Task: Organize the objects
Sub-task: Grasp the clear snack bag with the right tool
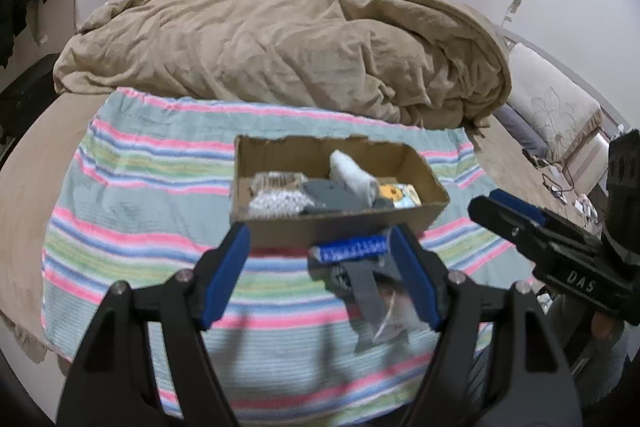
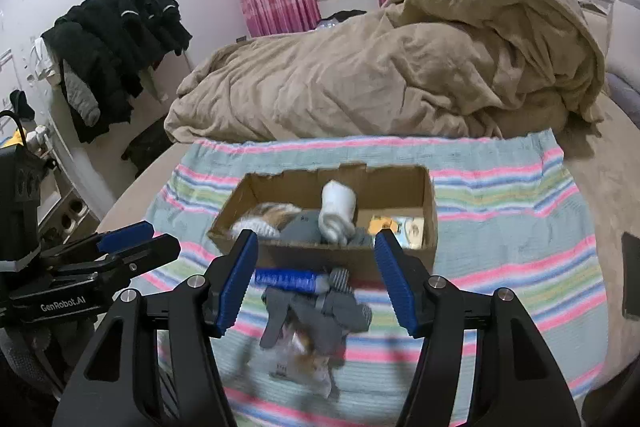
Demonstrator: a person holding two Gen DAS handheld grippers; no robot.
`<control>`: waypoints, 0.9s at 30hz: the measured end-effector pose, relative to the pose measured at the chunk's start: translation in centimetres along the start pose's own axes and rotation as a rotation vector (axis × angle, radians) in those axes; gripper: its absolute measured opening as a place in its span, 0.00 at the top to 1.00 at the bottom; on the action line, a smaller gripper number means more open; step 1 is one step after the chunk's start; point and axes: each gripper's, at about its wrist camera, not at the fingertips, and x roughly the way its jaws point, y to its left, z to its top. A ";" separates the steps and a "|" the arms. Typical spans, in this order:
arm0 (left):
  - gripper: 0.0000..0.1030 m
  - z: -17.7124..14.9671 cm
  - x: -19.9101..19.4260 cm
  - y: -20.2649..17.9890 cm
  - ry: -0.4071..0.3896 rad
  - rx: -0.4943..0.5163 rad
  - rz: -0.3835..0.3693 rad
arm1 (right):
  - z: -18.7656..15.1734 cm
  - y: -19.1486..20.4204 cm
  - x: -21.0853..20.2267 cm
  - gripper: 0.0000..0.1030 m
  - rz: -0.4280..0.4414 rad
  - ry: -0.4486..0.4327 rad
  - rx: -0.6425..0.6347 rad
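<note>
An open cardboard box [image 1: 340, 223] [image 2: 316, 255] stands on a striped towel [image 1: 140, 227] [image 2: 500, 227] and holds several rolled socks, among them a white one [image 1: 352, 171] [image 2: 336, 211]. In front of the box lie a blue patterned sock roll [image 1: 352, 249] [image 2: 286, 279] and loose grey socks [image 1: 366, 291] [image 2: 320, 311] on top of a small packet. My left gripper [image 1: 320, 267] [image 2: 148, 241] hovers open above this pile. Beside it, my right gripper [image 2: 316, 279] [image 1: 488, 203] is also open. Neither holds anything.
A bunched beige duvet [image 1: 280, 59] [image 2: 380, 79] fills the bed behind the towel. Black clothes [image 2: 120, 39] hang at the left wall. A pillow [image 1: 556, 103] and cables [image 1: 560, 183] lie at the right. A dark flat object [image 2: 632, 275] rests near the towel's right edge.
</note>
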 end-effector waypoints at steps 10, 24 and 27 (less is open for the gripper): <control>0.28 -3.5 -0.5 0.1 0.045 -0.003 -0.003 | -3.5 0.5 -0.3 0.33 -0.014 0.036 0.022; 0.28 -7.6 0.1 2.0 0.104 -0.041 0.011 | -7.6 0.5 3.4 0.31 -0.008 0.151 0.064; 0.28 -8.0 0.7 2.3 0.120 -0.044 0.019 | -8.3 0.4 4.5 0.31 -0.011 0.174 0.071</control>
